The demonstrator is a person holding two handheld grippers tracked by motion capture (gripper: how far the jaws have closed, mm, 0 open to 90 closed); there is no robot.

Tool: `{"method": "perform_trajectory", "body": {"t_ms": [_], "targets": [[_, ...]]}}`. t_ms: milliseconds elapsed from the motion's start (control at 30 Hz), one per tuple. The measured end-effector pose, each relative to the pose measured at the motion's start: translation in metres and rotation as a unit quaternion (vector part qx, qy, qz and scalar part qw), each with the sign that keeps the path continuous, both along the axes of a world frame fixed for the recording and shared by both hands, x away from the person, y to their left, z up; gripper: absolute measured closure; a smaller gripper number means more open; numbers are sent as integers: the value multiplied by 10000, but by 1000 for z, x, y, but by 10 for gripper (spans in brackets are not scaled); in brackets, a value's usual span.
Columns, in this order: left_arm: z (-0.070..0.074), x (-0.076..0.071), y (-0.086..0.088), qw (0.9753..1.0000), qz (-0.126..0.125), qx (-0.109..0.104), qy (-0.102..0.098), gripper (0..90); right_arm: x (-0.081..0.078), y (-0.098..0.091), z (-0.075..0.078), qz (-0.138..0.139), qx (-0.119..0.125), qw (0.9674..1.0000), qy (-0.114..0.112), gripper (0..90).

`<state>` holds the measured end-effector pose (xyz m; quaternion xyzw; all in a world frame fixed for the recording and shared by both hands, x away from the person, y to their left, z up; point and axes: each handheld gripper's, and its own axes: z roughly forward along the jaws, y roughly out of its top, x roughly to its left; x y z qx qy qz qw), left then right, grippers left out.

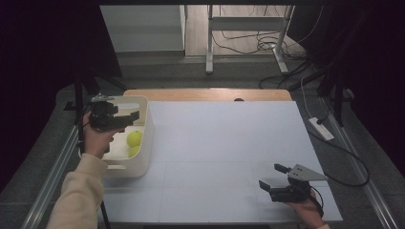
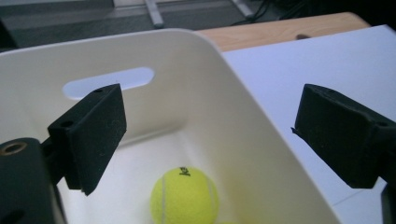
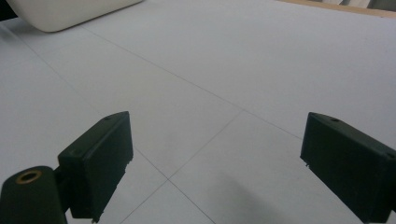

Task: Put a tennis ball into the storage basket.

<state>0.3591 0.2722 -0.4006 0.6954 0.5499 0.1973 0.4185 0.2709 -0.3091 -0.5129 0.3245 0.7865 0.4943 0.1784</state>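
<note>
the left claw [image 1: 125,117] is hanging wide open and empty above the cream plastic bin [image 1: 145,143]; dipping, it could be nudging the yellow-green tennis ball [image 2: 185,196] below. the right claw [image 1: 274,176] is gaping empty over the white tabletop [image 1: 215,143].

Hovering over a white plastic bin [image 2: 224,116] with the left gripper [image 2: 210,140], jaws standing wide apart with nothing between them; showing a yellow tennis ball [image 2: 185,196] lying on the bin's floor, a slot handle in the far wall, white table [image 2: 327,60] lying just beside
</note>
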Motion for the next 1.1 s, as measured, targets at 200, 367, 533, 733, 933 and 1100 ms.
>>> {"method": "perform_trajectory", "body": {"t_ms": [200, 367, 533, 733, 933, 1100], "targets": [[8, -9, -4, 9990, -338, -242, -184, 100, 1, -1, -1, 19, 2, 10000, 11, 91], [10, -14, -9, 9978, -534, -308, -258, 100, 1, -1, -1, 12, 35, 10000, 18, 91], [11, -19, -16, 9960, -741, -381, -326, 104, 3, -1, -1, 15, 50, 10000, 26, 91], [13, -27, -24, 9932, -1003, -451, -381, 103, 2, -1, 0, 16, 75, 10000, 27, 91], [15, -35, -34, 9904, -1188, -508, -483, 104, 1, 0, 0, 14, 56, 10000, 15, 91], [19, -44, -42, 9876, -1379, -502, -555, 106, 1, 1, 0, 41, 56, 10000, 8, 91]]}}
